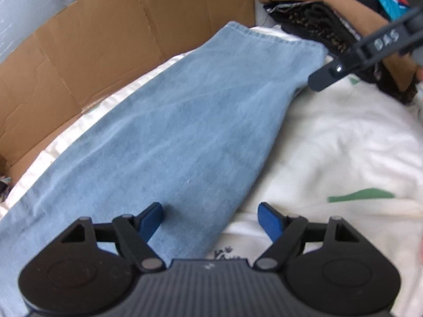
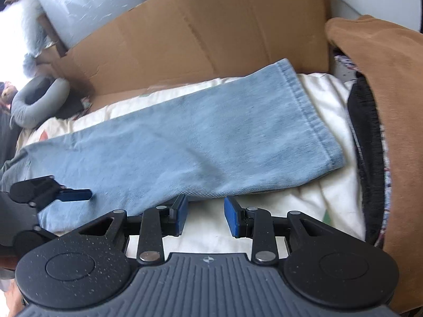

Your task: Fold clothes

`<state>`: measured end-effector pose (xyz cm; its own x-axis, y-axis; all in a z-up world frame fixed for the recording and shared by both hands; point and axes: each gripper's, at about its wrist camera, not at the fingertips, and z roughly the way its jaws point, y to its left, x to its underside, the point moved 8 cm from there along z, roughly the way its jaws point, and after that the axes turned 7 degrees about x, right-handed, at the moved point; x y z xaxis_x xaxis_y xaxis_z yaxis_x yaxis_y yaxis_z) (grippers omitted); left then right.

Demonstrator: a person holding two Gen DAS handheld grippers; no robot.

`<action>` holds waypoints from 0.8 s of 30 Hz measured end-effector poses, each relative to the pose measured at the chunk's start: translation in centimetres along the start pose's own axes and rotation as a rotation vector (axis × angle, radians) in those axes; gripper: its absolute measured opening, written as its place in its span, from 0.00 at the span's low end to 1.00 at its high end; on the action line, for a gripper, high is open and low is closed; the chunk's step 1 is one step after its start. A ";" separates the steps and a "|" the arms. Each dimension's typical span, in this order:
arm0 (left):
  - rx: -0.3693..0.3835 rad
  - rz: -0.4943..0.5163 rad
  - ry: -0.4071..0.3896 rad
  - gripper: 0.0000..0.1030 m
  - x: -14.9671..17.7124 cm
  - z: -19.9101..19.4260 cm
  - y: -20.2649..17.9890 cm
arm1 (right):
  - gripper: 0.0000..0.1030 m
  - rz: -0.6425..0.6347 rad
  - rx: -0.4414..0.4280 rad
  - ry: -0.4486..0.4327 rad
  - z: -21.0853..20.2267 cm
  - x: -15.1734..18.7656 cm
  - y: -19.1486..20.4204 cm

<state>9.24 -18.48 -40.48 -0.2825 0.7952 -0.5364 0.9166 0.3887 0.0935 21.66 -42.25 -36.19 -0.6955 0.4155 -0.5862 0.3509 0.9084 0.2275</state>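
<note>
Light blue jeans lie flat and stretched out on a white bed sheet, one leg over the other. My left gripper hovers open above the jeans' near edge, its blue pads wide apart and nothing gripped. One of its fingers shows over the denim in the right wrist view. My right gripper stands open at the near edge of the jeans, close to the leg hem. Only sheet shows between its pads. A finger of the right gripper reaches in beside the hem.
A flattened cardboard sheet stands along the far side of the bed. A brown garment and dark clothes are piled past the hem end. A grey neck pillow lies at the far left.
</note>
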 end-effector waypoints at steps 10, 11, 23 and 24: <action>-0.117 -0.042 -0.109 0.74 0.6 -1.6 2.4 | 0.36 -0.017 -0.028 0.035 1.5 1.0 3.1; -0.109 -0.051 -0.129 0.72 0.5 -2.2 2.6 | 0.36 -0.028 -0.031 0.039 1.6 1.1 3.5; 0.011 -0.167 -0.257 0.07 -1.8 -4.9 4.6 | 0.37 -0.119 -0.036 0.002 3.2 0.2 7.1; 0.014 -0.171 -0.258 0.07 -1.9 -4.9 4.7 | 0.37 -0.123 -0.036 0.000 3.5 0.0 7.3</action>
<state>12.71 -15.83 -34.93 -0.3539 0.5739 -0.7385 0.8661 0.4991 -0.0272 26.38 -35.75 -37.23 -0.7322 0.3011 -0.6110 0.2404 0.9535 0.1819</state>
